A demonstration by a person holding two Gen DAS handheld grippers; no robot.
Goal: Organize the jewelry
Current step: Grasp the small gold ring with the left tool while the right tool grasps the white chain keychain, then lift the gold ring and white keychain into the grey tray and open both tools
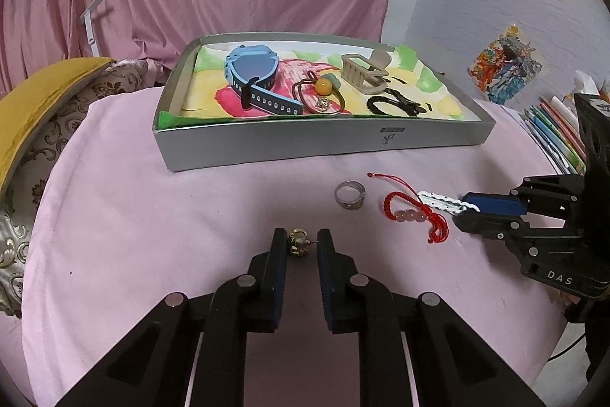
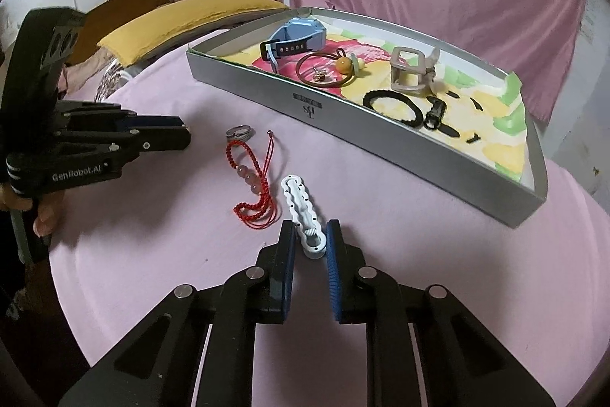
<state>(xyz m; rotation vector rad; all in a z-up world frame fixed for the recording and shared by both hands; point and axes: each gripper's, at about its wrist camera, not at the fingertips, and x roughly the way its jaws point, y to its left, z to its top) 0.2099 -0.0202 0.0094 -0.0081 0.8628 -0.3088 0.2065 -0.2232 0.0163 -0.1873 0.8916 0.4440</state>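
Inside the far grey box (image 1: 324,143) already lay a blue watch (image 1: 253,71), hair ties and a claw clip (image 1: 364,71). On the near pink counter (image 1: 152,216), the left gripper (image 1: 302,243) pinched a gold earring (image 1: 298,242), the right gripper (image 2: 310,235) a white hair clip (image 2: 303,212); a silver ring (image 1: 350,194) and a red bracelet (image 1: 415,212) remained loose.

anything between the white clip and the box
Nothing visible: bare pink cloth lies between the white clip, pinched in the right gripper, and the box. Only the box's near wall must be cleared.
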